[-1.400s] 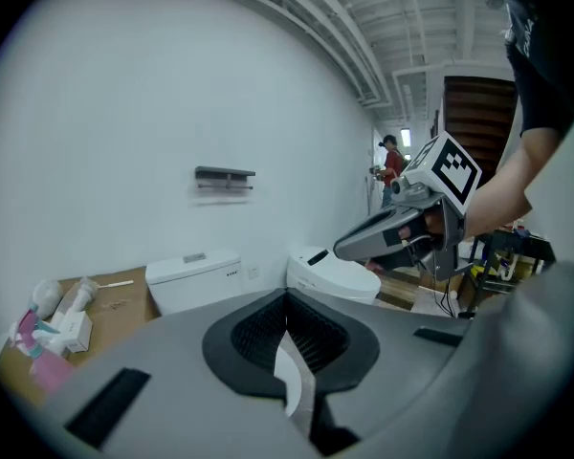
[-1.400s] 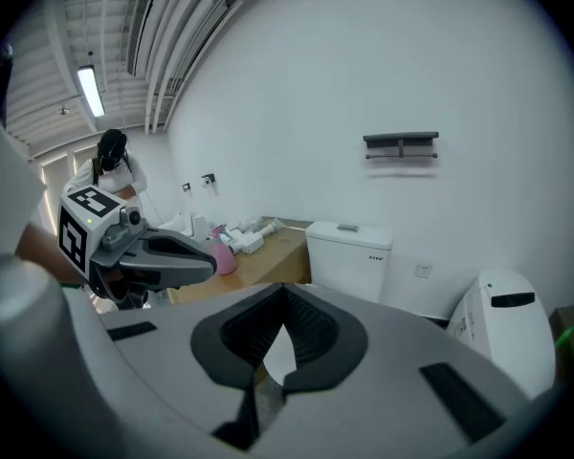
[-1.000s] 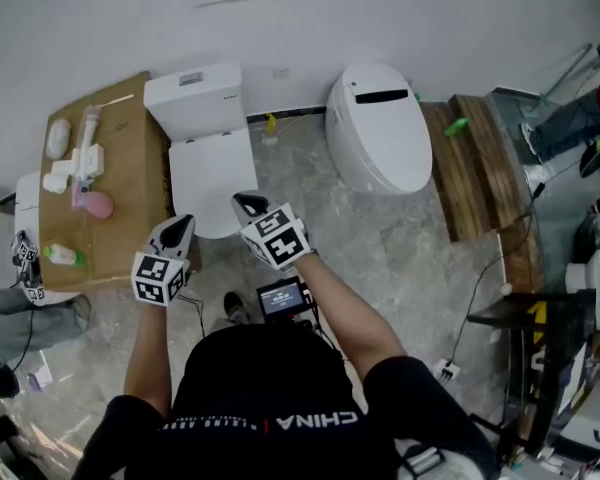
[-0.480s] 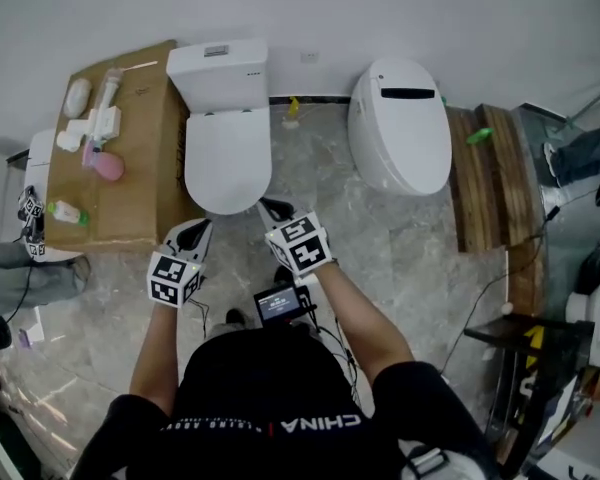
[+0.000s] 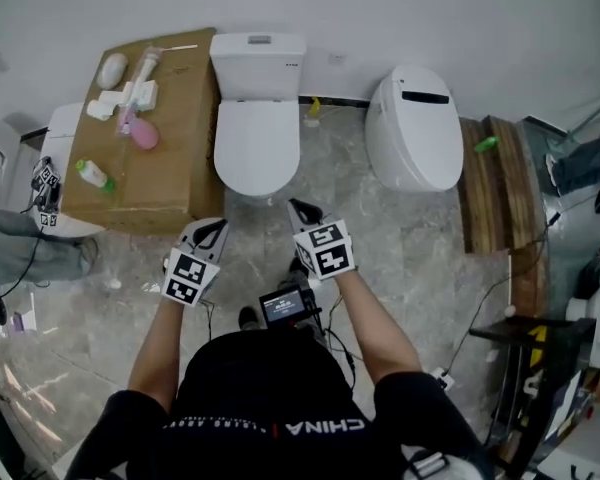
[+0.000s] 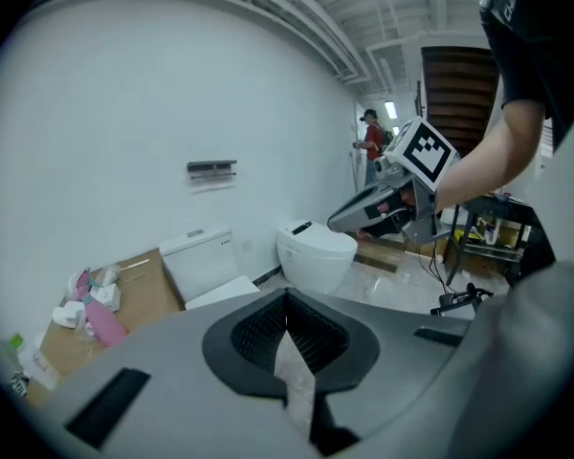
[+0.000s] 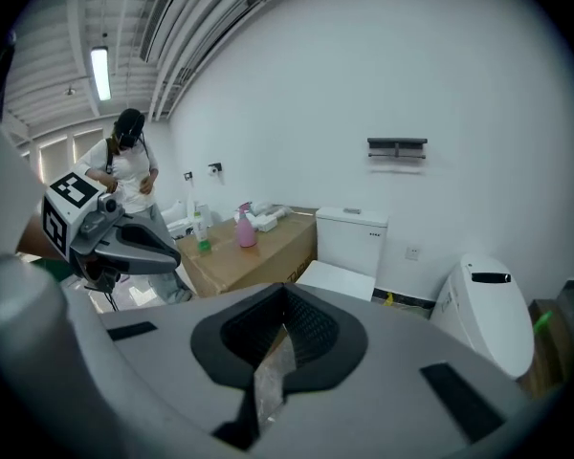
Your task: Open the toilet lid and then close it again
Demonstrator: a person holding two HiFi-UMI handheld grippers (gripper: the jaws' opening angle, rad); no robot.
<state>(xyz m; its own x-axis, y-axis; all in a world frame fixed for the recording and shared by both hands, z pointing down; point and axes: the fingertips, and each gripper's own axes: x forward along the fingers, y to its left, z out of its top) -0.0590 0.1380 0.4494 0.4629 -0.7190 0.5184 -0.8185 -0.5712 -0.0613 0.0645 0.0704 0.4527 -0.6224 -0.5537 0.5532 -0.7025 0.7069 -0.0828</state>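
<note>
The white toilet (image 5: 257, 138) stands against the far wall with its lid (image 5: 257, 153) down flat; its tank (image 5: 259, 63) is behind. Both grippers hang over the floor just in front of the bowl, touching nothing. My left gripper (image 5: 218, 227) is shut and empty, left of the bowl's front. My right gripper (image 5: 298, 208) is shut and empty, right of the bowl's front. The left gripper view shows its closed jaws (image 6: 287, 304), the toilet (image 6: 210, 268) beyond, and the right gripper (image 6: 342, 222). In the right gripper view the lid (image 7: 337, 279) lies past the closed jaws (image 7: 285, 306).
A cardboard box (image 5: 170, 158) with a pink bottle (image 5: 143, 134) and small items stands left of the toilet. A rounded white smart toilet (image 5: 415, 128) sits to the right, with wooden planks (image 5: 485, 178) beyond. Another person (image 7: 124, 165) stands at the left. Cables lie on the floor.
Both grippers have drawn back from the front of the toilet lid toward me and now hang over the floor. The lid stays down. The head view has shifted.
</note>
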